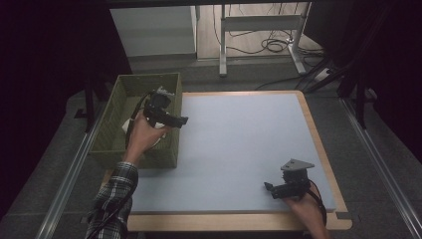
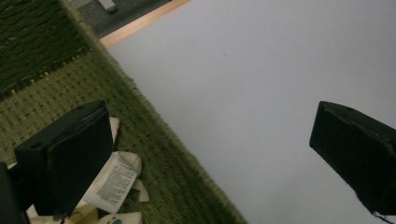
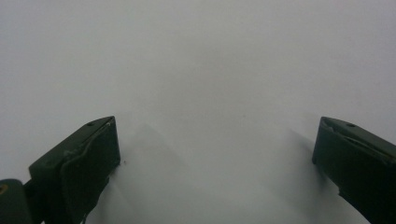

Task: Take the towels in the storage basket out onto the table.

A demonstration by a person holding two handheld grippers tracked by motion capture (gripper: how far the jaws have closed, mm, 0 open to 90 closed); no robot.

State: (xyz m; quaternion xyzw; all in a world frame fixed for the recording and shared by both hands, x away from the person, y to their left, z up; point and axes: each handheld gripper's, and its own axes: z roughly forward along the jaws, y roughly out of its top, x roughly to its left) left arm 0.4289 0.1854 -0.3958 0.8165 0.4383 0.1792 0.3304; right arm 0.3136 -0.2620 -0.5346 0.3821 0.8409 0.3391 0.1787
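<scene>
Over basket [image 1: 112, 106] rim, left claw [image 1: 175, 121] agape

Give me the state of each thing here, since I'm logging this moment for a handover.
Left gripper: open, empty, over the basket's wall.
Right gripper: open, empty, low over the table.
Green woven basket: upright, beside the table.
White cloth item: inside the basket, label showing.
Table: top bare.

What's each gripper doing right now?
Left gripper: open, holding nothing, over the basket wall, white cloth beneath.
Right gripper: open, holding nothing, over the bare table.
</scene>
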